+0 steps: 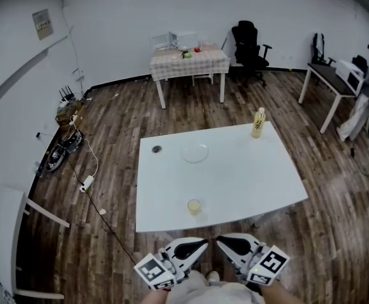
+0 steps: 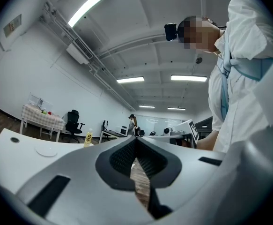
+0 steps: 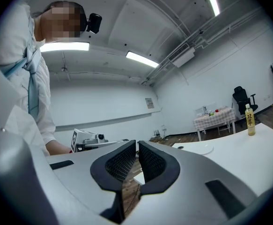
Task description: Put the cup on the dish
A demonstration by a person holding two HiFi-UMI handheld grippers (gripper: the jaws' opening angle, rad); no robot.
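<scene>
- Currently your left gripper (image 2: 136,142) has its jaws fully together, the pads meeting at the tips with nothing held.
- Your right gripper (image 3: 137,146) has its jaws drawn in to a thin slit, and nothing sits between them.
- In the head view both sit side by side, short of the near edge of the white table (image 1: 260,182), tips angled toward each other.
- The cup (image 1: 193,206) stands upright near that edge, just ahead of the tips and apart from both.
- The dish (image 1: 195,152) lies farther back, in line with the cup and well apart from it.
- A yellow bottle (image 1: 258,123) stands at the far right corner, and a small dark round object (image 1: 156,149) lies left of the dish.
</scene>
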